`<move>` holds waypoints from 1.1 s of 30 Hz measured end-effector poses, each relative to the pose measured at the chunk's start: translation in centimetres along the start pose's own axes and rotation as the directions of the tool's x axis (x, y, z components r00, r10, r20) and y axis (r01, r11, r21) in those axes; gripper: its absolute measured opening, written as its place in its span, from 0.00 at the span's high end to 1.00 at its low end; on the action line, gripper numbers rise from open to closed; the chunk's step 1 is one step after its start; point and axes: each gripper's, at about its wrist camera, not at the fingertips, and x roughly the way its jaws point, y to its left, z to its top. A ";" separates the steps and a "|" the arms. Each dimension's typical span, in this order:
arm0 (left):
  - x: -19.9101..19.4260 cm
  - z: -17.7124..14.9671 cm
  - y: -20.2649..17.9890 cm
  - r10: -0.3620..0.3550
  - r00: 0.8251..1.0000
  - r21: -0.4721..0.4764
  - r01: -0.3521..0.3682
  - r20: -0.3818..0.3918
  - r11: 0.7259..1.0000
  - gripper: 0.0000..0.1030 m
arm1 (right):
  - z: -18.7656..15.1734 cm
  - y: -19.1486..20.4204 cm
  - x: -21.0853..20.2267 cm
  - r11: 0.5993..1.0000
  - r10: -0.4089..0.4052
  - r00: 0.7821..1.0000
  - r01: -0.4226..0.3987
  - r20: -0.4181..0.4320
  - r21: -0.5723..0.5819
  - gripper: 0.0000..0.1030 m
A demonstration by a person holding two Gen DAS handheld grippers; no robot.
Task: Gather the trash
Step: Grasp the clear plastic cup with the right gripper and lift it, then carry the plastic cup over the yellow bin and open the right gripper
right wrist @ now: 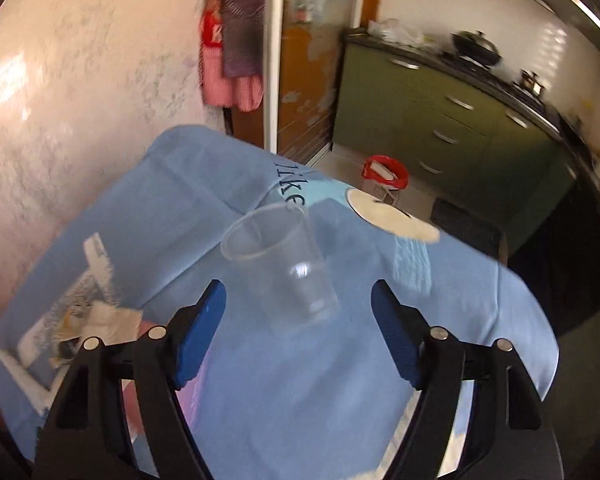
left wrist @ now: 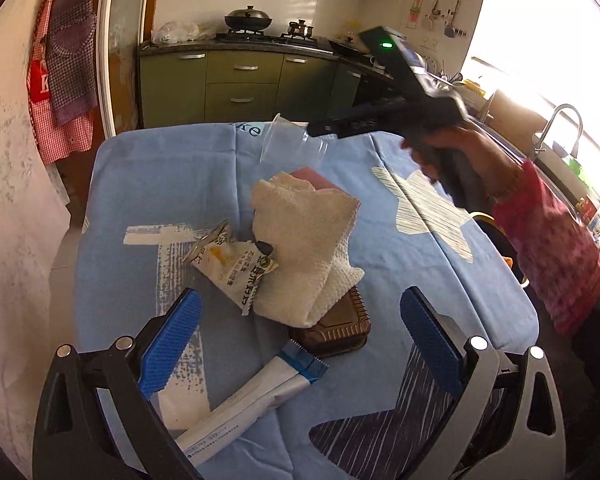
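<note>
A clear plastic cup (right wrist: 280,264) lies tilted on the blue cloth, just ahead of my open right gripper (right wrist: 298,334), between its finger lines but not touched. It also shows in the left wrist view (left wrist: 290,142), next to the right gripper (left wrist: 320,130). My left gripper (left wrist: 300,340) is open and empty above a trash pile: a crumpled paper towel (left wrist: 304,240), a yellow-white snack wrapper (left wrist: 236,264), a brown plastic tray (left wrist: 336,328), a white-blue wrapper (left wrist: 252,400) and a pink piece (left wrist: 316,178).
The table wears a blue patterned cloth (left wrist: 140,184). A red-rimmed bin (right wrist: 384,178) stands on the floor beyond the table. Green kitchen cabinets (left wrist: 240,84), a stove with a wok (left wrist: 248,20) and a sink tap (left wrist: 560,128) lie behind. A wall is at left.
</note>
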 end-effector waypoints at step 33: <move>0.6 -1.2 -3.1 -0.081 0.996 0.038 0.082 -0.028 0.996 0.05 | -13.2 -6.6 -11.5 0.930 -0.096 0.995 0.089 0.001 0.355 0.39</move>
